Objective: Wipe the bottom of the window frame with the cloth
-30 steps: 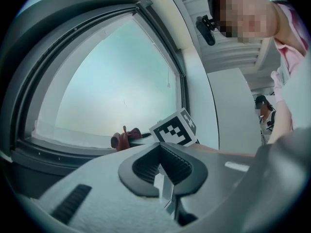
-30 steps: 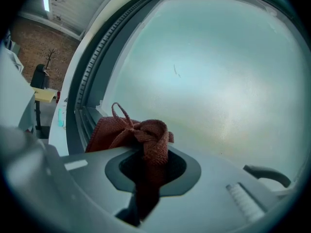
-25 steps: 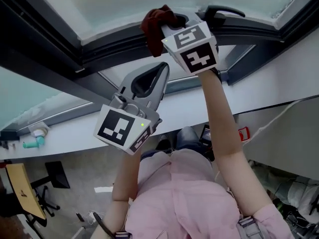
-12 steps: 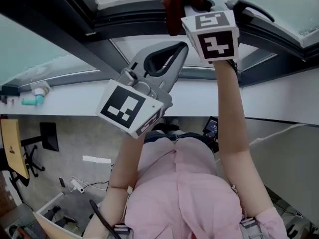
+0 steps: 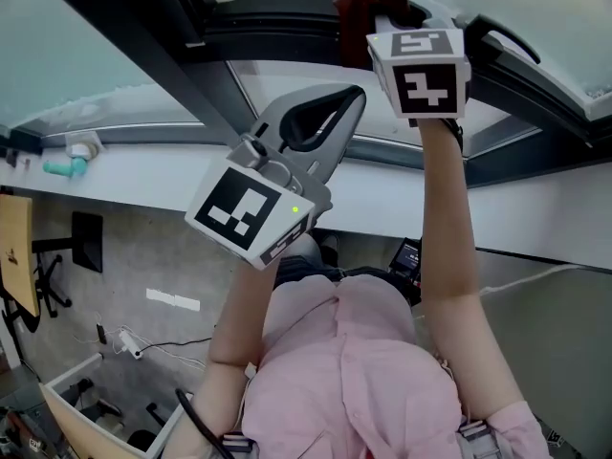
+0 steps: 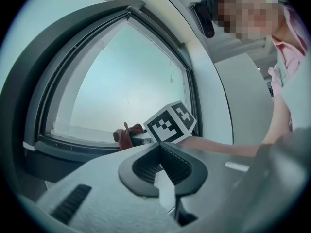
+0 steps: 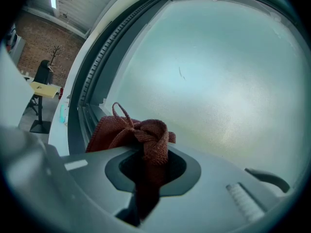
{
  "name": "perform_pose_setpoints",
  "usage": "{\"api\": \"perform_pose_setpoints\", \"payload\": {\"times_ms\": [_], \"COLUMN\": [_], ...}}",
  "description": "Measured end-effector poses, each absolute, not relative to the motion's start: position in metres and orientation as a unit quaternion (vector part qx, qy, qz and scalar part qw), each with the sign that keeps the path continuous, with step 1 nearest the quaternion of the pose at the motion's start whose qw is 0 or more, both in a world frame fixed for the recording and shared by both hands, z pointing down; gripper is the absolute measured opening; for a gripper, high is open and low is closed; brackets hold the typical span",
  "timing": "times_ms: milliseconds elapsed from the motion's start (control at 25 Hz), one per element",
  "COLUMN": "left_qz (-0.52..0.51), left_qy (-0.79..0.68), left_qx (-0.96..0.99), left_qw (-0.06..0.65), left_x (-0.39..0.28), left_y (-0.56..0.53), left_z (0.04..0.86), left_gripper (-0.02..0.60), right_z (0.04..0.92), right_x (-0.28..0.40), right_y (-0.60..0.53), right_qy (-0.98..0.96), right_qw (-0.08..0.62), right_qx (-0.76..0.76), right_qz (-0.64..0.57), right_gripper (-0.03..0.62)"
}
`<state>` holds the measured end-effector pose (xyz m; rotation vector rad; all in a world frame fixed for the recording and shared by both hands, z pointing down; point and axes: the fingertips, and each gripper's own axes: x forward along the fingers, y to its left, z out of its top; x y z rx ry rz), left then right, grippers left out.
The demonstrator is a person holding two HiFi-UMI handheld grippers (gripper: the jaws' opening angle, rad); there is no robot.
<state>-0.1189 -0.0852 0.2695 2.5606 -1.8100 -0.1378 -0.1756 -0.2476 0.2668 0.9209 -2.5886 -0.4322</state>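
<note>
Right gripper (image 5: 382,15): raised to the bottom rail of the window frame (image 5: 268,17), marker cube facing the camera.
Cloth (image 5: 366,1): dark red, bunched at that gripper's tip, against the frame.
Left gripper (image 5: 350,98): lower, off the frame, tips together.
Sill (image 5: 143,197): white, with a teal object (image 5: 65,166) near its left end.

We see the cloth (image 5: 369,0) at about twelve o'clock in the head view. It is a rust-red woven rag, bunched into folds, with a small loop sticking up. It is pinched between the closed jaws of the right gripper (image 5: 382,19), its free bulk up against the bottom rail of the window frame (image 5: 268,22). The frame is dark grey and grooved, and its rail runs from ten o'clock towards three o'clock.
</note>
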Motion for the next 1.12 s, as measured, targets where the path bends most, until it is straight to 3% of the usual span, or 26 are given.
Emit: {"api": "perform_pose_setpoints", "payload": {"times_ms": [440, 1120], "left_qz": [-0.053, -0.057], "left_qy": [-0.557, -0.525], "left_qx": [0.829, 0.849], "left_qw": [0.007, 0.033], "left_x": [-0.121, -0.187], "left_y": [-0.083, -0.065], "left_z": [0.27, 0.274], "left_gripper": [0.002, 0.003], "right_z": [0.268, 0.269], "right_x": [-0.177, -0.177], "right_y": [-0.248, -0.245], "right_qy": [-0.914, -0.899], "right_qw": [0.183, 0.17], "right_qx": [0.327, 0.356], "right_qz": [-0.154, -0.19], "right_gripper": [0.057, 0.058]}}
